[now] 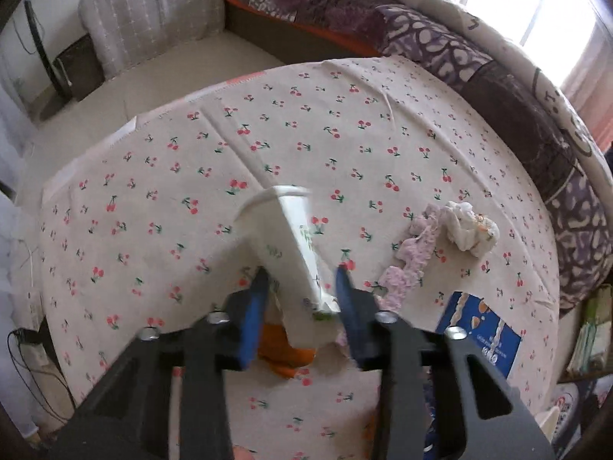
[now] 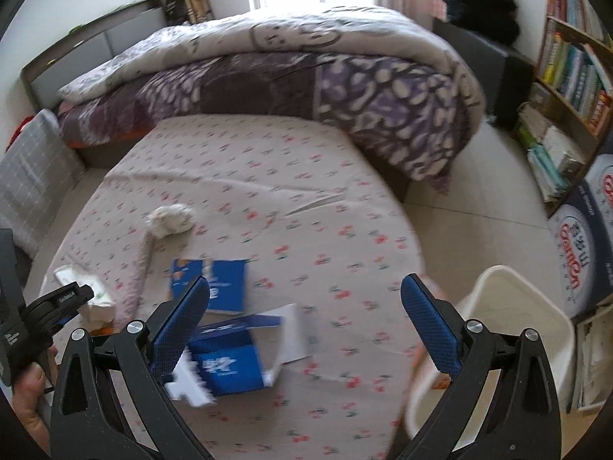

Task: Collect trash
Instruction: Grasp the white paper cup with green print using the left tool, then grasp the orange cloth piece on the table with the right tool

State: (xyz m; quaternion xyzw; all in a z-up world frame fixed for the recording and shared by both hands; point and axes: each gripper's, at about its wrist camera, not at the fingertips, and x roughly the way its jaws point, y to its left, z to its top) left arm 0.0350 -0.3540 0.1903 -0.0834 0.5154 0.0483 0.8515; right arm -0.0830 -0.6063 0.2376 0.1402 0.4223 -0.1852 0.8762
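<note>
My left gripper (image 1: pixel 302 280) has its blue fingers on either side of a white paper carton (image 1: pixel 295 237) and is shut on it above the cherry-print table (image 1: pixel 191 191); it also shows in the right wrist view (image 2: pixel 86 295). A crumpled tissue (image 1: pixel 473 230) and a pink paper strip (image 1: pixel 413 257) lie to its right. My right gripper (image 2: pixel 304 299) is open and empty above the table, over a torn blue box (image 2: pixel 233 364). A flat blue box (image 2: pixel 214 283) and the tissue (image 2: pixel 170 220) lie beyond. A white trash bin (image 2: pixel 509 306) stands right of the table.
A bed with a purple quilt (image 2: pixel 345 88) borders the table's far side. A bookshelf (image 2: pixel 567 88) and blue-white packs (image 2: pixel 578 253) stand at the right. A grey cushion (image 1: pixel 153 19) and cables (image 1: pixel 30 364) lie on the floor at the left. Orange scrap (image 1: pixel 283 349) sits under the left gripper.
</note>
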